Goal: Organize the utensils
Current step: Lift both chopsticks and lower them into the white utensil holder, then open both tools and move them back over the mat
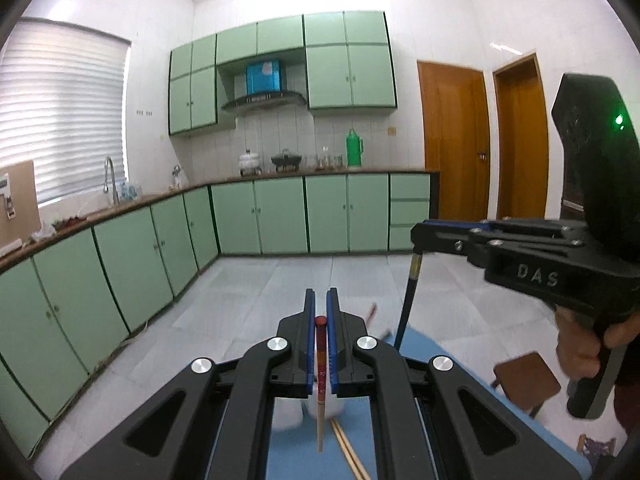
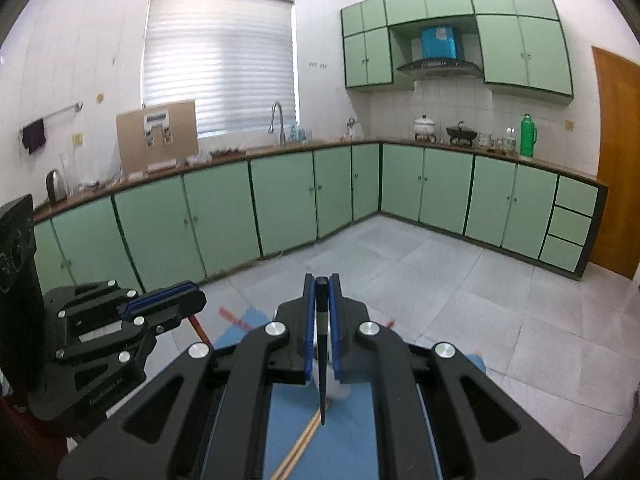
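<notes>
Below both my grippers lies the blue desk [image 1: 296,456], the widest thing near me, with a white holder [image 1: 332,404] blurred just under my fingers; I cannot tell its exact shape. My left gripper [image 1: 321,340] is clenched on a red-topped chopstick [image 1: 321,380], gripped near its red cap, so its long axis hangs straight down from the fingers, its pale tip pointing at the desk beside the holder. My right gripper [image 2: 321,328] is clamped on a dark chopstick [image 2: 321,360] in the same way, top end between the fingers, tip dangling down. Seen from my left side, that dark stick hangs off to the right and further forward. A pair of bamboo chopsticks [image 1: 350,452] lies flat on the desk just below and right of my left stick, slanting away. I judge the left stick nearer the holder, so it should lower first, kept vertical.
</notes>
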Demonstrator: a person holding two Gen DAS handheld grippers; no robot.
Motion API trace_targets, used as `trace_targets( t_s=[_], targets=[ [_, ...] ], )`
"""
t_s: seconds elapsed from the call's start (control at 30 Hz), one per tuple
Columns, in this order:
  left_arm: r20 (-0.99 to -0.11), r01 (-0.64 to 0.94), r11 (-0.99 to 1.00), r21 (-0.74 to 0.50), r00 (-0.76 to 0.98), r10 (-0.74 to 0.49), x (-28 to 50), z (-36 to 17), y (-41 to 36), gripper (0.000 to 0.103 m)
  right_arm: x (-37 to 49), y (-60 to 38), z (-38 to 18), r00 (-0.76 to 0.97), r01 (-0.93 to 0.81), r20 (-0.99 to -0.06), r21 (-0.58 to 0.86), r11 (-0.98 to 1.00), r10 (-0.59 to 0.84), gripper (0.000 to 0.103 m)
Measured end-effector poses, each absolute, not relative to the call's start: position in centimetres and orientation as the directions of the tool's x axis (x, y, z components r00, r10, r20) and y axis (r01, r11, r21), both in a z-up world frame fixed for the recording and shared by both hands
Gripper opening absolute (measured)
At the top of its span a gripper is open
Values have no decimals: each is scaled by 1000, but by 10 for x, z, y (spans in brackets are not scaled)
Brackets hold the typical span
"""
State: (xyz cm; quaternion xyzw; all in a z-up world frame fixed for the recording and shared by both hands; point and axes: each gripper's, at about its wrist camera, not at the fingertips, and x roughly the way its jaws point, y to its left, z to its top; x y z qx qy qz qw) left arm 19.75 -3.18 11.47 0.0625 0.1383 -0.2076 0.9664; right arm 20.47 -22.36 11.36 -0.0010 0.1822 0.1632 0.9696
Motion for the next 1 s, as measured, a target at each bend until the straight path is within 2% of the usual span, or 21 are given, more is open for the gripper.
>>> trace_targets(
  t_s=[0.27,0.47,0.53,0.77,0.83,0.93,1.0],
  targets=[
    [-192,378,924,65,913,-360,240,145,-30,5,256,-232,132,916,-270,-291,63,961,276,6],
    [-201,349,935,62,922,-330,276,130,-29,5,288,-231,112,917,-257,-300,57,965,262,6],
    [-219,341,939,46,921,-323,294,120,-29,5,300,-230,99,913,-254,-313,60,965,260,6],
    [-382,353,936,-4,864,-328,340,70,-28,5,324,-212,54,876,-248,-417,42,968,242,6],
    [-403,346,938,-19,856,-324,342,61,-25,8,325,-211,47,871,-241,-433,38,970,233,7],
    [-412,337,941,-23,855,-316,336,57,-20,18,318,-213,44,878,-227,-426,27,974,216,17],
    [-405,335,942,-15,859,-312,328,60,-19,22,309,-215,47,889,-218,-409,18,976,206,28]
  ],
)
